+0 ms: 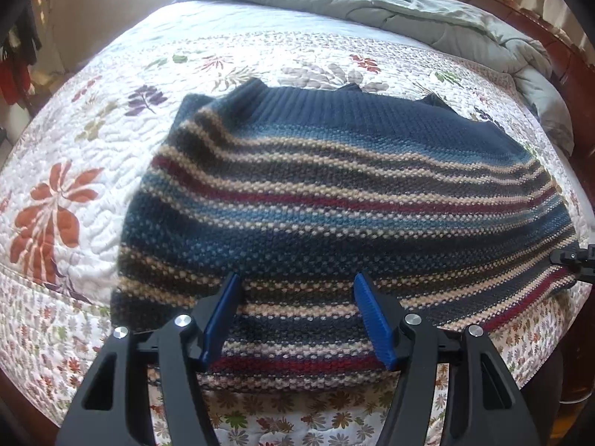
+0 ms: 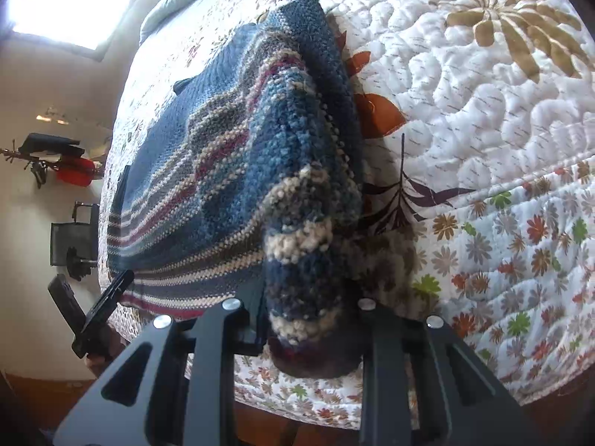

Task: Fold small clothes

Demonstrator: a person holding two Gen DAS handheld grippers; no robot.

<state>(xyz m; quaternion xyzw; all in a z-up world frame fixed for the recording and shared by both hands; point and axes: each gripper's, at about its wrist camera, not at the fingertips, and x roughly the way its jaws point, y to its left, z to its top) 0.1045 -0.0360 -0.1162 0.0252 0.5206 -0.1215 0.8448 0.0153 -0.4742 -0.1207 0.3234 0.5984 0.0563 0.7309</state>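
Your quilt (image 1: 93, 141) covers the bed. The sweater (image 1: 334, 200) lies flat on it near the front edge. Your left gripper (image 1: 295, 321) stands half open over the hem, gripping nothing. Your right gripper (image 2: 310, 319) is clamped on a bunched sweater corner.

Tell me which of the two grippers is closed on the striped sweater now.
The right gripper: a bunched fold of the sweater is clamped between its jaws. The left gripper stands open, its blue pads apart above the hem.
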